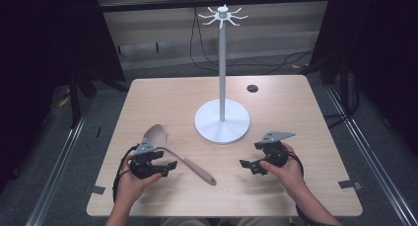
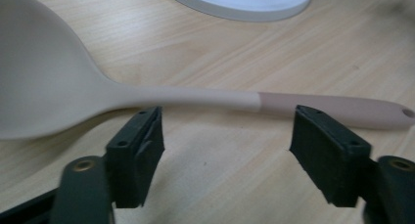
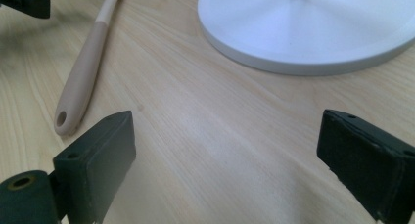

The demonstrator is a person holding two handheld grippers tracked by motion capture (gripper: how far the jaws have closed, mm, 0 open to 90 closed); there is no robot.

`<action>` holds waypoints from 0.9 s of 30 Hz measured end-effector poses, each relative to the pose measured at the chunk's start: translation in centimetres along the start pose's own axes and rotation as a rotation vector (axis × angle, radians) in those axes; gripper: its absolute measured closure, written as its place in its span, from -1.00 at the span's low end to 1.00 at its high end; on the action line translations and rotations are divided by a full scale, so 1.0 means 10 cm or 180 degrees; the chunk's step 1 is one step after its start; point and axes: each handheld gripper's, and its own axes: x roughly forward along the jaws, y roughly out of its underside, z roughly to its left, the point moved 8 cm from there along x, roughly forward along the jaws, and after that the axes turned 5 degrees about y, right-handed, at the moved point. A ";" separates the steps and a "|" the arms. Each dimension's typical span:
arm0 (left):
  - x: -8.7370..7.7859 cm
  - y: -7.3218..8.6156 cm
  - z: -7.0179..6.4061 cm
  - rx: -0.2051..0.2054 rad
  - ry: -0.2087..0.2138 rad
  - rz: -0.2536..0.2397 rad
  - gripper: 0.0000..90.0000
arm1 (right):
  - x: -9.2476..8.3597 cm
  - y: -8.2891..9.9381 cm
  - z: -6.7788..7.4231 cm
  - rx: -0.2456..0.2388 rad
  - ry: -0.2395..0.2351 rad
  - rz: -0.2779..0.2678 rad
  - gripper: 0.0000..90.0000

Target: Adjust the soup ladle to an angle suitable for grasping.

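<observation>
I see the spoon (image 2: 147,94) bowl cut off at the left gripper view's edge; the stand (image 3: 313,28) base runs past the right gripper view's top.

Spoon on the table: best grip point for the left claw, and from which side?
Grip the spoon on its slim handle, near where pale cream meets pink, probably from straight above. It lies flat on the table, so the fingers should straddle the shaft crosswise. The left claw stands open, beside that stretch, not touching. The wide bowl looks too broad.
</observation>
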 end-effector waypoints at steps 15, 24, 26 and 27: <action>0.03 0.06 -0.20 0.0168 0.0305 0.0243 0.81 | 0.12 -0.06 0.09 -0.0067 -0.0100 0.0045 -0.83; 0.15 0.04 -0.24 0.0149 0.0403 0.0314 0.96 | 0.09 -0.04 0.06 -0.0049 -0.0070 0.0033 -0.83; 0.18 0.05 -0.24 0.0165 0.0398 0.0347 0.97 | 0.08 -0.03 0.06 -0.0045 -0.0074 0.0029 -0.83; 0.19 0.06 -0.25 0.0182 0.0400 0.0360 0.97 | 0.08 -0.03 0.06 -0.0040 -0.0071 0.0029 -0.83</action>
